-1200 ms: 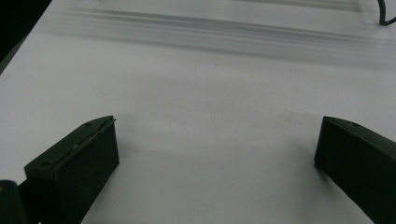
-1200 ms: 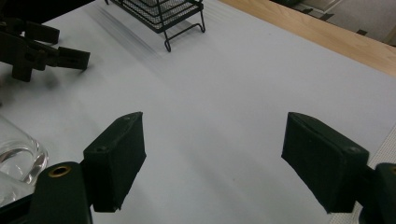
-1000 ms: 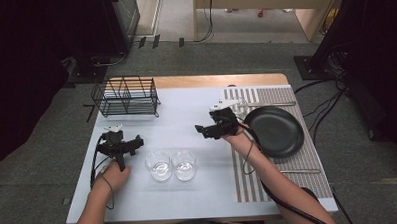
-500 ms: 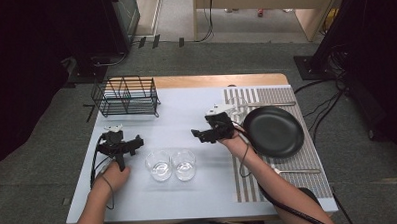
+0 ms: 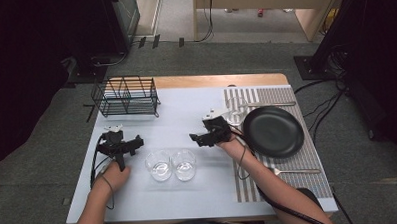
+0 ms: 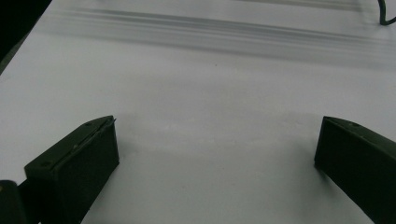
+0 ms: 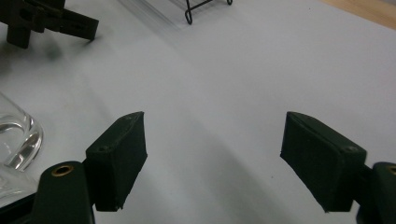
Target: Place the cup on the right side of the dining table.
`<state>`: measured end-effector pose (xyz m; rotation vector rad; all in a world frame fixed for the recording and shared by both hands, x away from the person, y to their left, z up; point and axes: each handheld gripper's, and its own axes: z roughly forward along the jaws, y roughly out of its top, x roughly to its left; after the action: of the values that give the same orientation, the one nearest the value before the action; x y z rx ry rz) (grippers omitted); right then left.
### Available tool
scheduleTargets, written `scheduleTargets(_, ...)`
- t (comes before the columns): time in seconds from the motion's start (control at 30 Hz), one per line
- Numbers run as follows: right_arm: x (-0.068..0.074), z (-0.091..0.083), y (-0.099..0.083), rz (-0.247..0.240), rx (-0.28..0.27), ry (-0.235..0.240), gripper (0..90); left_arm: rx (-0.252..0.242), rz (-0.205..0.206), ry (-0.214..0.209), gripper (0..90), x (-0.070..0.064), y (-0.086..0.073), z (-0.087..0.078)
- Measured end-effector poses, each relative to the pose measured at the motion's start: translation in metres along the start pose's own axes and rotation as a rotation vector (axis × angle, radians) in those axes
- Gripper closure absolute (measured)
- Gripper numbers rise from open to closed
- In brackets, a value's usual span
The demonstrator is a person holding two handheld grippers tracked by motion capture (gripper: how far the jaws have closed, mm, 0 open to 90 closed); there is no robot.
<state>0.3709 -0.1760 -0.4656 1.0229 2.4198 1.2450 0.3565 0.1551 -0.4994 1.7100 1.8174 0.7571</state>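
Observation:
Two clear glasses stand side by side near the table's middle front, one on the left (image 5: 159,165) and one on the right (image 5: 183,163). My left gripper (image 5: 136,142) sits just left of them, low over the white table, jaws wide open and empty (image 6: 217,149). My right gripper (image 5: 194,138) hovers just beyond the right glass, pointing left, also open with nothing between its jaws (image 7: 212,158). In the right gripper view the rim of a glass (image 7: 16,135) shows at the left edge and the left gripper (image 7: 44,21) lies farther off.
A black wire rack (image 5: 126,96) stands at the back left. A striped placemat (image 5: 298,158) on the right carries a black plate (image 5: 273,132), a third glass (image 5: 235,109) and cutlery (image 5: 294,171). Bare white table (image 5: 186,110) lies between rack and mat.
My right gripper has moved left and nearer, away from the plate toward the two glasses. The left gripper has stayed put.

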Motion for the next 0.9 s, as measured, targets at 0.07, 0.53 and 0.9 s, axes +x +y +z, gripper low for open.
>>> scheduleTargets(0.07, 0.000, 0.002, -0.001, 0.015, -0.005, -0.001, 22.3, 0.000, 0.000, 0.000, 0.0, 0.000, 0.000, 0.000)
scheduleTargets(0.53, 0.001, 0.017, -0.012, -0.017, 0.047, -0.015, 22.3, -0.001, 0.000, -0.001, 0.0, 0.000, 0.000, 0.000)
scheduleTargets(0.9, -0.006, 0.025, -0.021, -0.005, 0.080, -0.013, 22.8, 0.000, 0.000, 0.000, 0.0, 0.000, 0.000, 0.000)
